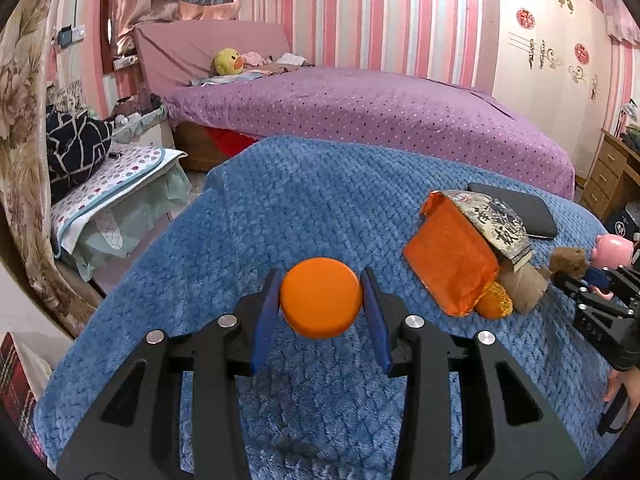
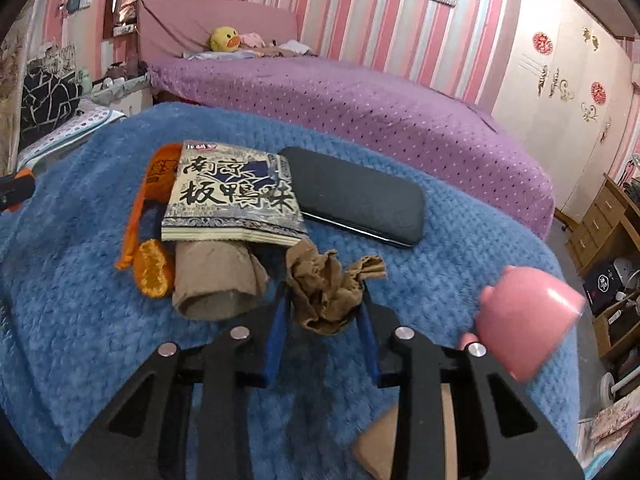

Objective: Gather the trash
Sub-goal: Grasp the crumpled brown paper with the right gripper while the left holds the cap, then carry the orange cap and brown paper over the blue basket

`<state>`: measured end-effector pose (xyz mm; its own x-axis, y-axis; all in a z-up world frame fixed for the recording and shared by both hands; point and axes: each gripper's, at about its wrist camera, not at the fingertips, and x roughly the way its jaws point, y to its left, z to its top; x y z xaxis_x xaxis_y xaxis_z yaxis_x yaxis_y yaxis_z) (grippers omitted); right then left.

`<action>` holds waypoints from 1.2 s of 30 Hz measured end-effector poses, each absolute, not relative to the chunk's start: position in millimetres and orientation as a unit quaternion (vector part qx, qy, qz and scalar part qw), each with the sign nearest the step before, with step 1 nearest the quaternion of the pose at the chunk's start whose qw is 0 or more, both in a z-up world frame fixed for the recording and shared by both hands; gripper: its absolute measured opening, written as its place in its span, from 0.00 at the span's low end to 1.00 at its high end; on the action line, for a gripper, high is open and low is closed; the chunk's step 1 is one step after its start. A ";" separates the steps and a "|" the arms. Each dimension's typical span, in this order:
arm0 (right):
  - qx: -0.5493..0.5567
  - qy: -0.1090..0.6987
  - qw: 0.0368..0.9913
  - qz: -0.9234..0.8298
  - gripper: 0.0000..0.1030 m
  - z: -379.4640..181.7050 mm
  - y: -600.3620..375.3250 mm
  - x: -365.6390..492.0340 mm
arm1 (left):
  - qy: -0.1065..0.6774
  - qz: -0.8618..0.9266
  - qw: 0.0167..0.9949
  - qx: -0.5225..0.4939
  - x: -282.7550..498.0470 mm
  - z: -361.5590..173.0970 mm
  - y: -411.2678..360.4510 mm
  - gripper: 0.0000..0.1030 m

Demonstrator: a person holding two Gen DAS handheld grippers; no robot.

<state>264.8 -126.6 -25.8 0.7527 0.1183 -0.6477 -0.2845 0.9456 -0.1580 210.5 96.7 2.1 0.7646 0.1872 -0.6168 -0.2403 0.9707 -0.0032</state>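
Note:
My left gripper (image 1: 321,300) is shut on a round orange lid (image 1: 320,298), held just above the blue blanket (image 1: 304,200). To its right lies a heap: an orange wrapper (image 1: 448,260), a printed snack packet (image 1: 496,224) and a cardboard tube (image 1: 524,288). In the right wrist view my right gripper (image 2: 324,304) is shut on a crumpled brown paper (image 2: 328,292), just right of the cardboard tube (image 2: 216,280) and below the printed packet (image 2: 236,196). From the left wrist view, the right gripper (image 1: 592,292) shows at the far right edge.
A black case (image 2: 356,192) lies behind the heap. A pink pig-shaped cup (image 2: 524,320) stands right of my right gripper, near the blanket's edge. Beyond is a purple bed (image 2: 360,100); wooden drawers (image 2: 600,216) stand at the right and a cloth-covered side table (image 1: 120,176) at the left.

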 end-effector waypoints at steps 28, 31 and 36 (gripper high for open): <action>-0.058 0.267 0.961 -0.049 0.32 46.2 -322.9 92.7 | 0.311 -0.053 0.949 -0.001 140.5 15.9 -83.0 0.38; -0.047 0.270 0.960 -0.066 0.32 37.3 -344.0 85.6 | 0.307 -0.051 0.950 0.023 136.1 11.0 -99.2 0.38; -0.022 0.283 0.955 -0.086 0.32 20.2 -373.0 81.3 | 0.306 -0.056 0.950 0.033 133.6 5.6 -113.2 0.38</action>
<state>81.3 -373.0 20.2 0.8248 -0.1776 -0.5367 0.1522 0.9841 -0.0917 133.6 -113.2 5.6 0.8070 -0.0864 -0.5842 0.1273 0.9914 0.0292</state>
